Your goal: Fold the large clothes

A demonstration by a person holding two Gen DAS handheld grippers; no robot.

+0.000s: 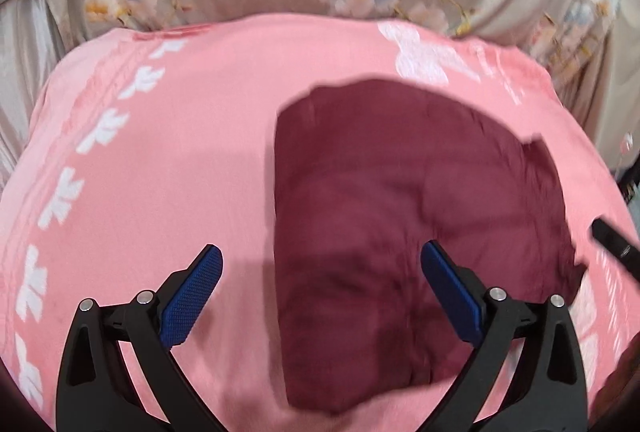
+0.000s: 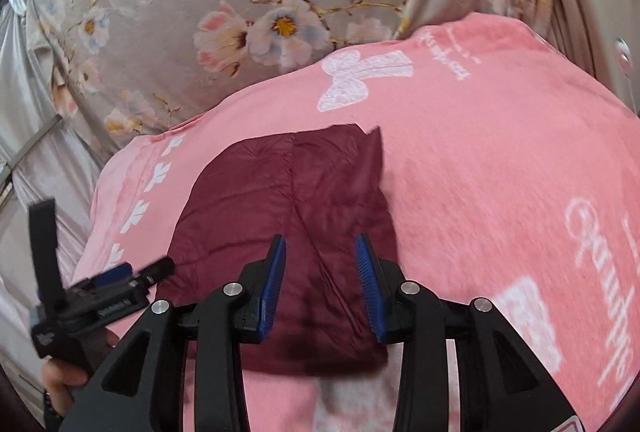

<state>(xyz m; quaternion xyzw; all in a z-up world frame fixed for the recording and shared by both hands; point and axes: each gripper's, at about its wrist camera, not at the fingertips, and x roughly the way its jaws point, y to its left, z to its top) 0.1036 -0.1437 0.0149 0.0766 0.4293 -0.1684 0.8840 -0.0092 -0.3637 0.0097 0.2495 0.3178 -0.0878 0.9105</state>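
Both the left gripper [image 1: 322,284] and right gripper [image 2: 320,284] hover agape and empty-handed above the maroon garment [image 2: 288,216], seemingly folded already, on the pink blanket [image 2: 500,172].

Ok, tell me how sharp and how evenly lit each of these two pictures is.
Left wrist view: the maroon garment is smeared by motion blur, worst at its right edge; the left gripper stays sharp and casts a soft shadow on the pink blanket. Right wrist view: blanket lettering streaks at right, the right gripper stays crisp. Both views bulge and darken at the corners.
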